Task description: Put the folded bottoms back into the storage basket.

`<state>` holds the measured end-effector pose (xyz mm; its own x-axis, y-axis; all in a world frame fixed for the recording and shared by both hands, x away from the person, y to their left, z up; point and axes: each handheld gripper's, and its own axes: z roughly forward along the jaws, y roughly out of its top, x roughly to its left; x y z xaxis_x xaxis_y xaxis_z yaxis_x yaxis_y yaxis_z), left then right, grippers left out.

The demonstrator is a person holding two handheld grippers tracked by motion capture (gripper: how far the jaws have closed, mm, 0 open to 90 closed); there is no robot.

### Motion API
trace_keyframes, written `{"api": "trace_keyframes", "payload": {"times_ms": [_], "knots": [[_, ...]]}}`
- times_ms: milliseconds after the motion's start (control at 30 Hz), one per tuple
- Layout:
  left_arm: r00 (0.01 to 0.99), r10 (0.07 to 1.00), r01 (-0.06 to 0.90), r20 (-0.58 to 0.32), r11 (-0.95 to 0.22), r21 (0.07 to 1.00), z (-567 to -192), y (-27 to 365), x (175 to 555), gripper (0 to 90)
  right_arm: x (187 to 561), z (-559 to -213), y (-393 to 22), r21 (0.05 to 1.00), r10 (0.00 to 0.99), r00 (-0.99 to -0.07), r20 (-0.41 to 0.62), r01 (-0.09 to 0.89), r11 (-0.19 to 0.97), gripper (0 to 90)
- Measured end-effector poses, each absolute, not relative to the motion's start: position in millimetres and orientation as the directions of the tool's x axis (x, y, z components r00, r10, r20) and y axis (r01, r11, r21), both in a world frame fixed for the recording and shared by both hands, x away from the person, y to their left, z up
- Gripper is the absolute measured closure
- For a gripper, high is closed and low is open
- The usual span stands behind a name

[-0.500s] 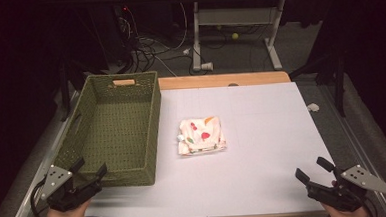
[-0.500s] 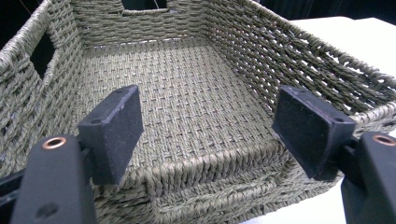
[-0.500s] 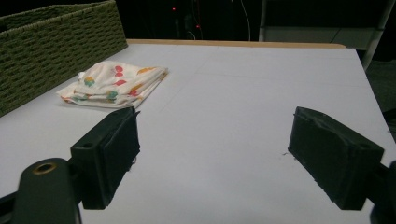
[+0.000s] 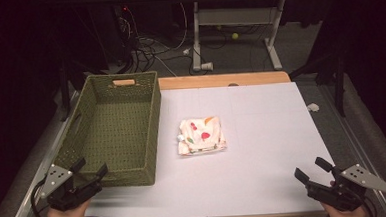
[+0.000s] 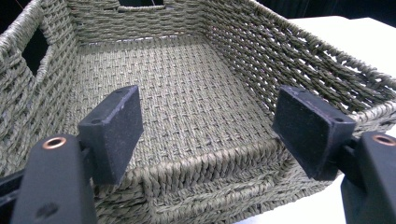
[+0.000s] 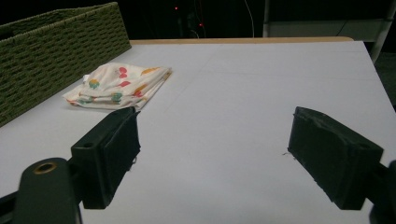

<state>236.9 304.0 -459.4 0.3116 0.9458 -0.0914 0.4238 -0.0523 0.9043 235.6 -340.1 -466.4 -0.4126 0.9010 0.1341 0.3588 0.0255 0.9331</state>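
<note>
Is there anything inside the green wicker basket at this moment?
Nothing: the woven basket shows a bare floor in the high view and the left gripper view. The folded patterned cloth lies outside it on the white table. What the near wall hides cannot be seen.

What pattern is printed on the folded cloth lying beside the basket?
Folded cream cloth: small red, orange and green shapes, clearest in the right gripper view.

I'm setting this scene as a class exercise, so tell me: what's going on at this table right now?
A person sits at a white table with a two-jaw tool in each hand. The left tool hovers at the near end of an empty green woven basket, jaws open. The right tool sits over the table's near right corner, also open and holding nothing. A folded patterned cloth lies untouched mid-table, just right of the basket.
</note>
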Motion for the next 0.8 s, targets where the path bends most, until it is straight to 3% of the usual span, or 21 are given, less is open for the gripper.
{"api": "trace_keyframes", "payload": {"times_ms": [800], "knots": [[0.333,0.941,0.405,-0.063,-0.082,0.911,-455.1,295.8,237.0,23.7,236.7,-467.4,-337.7,0.930,0.905,-0.411,0.107,0.363,0.055,16.9]]}}
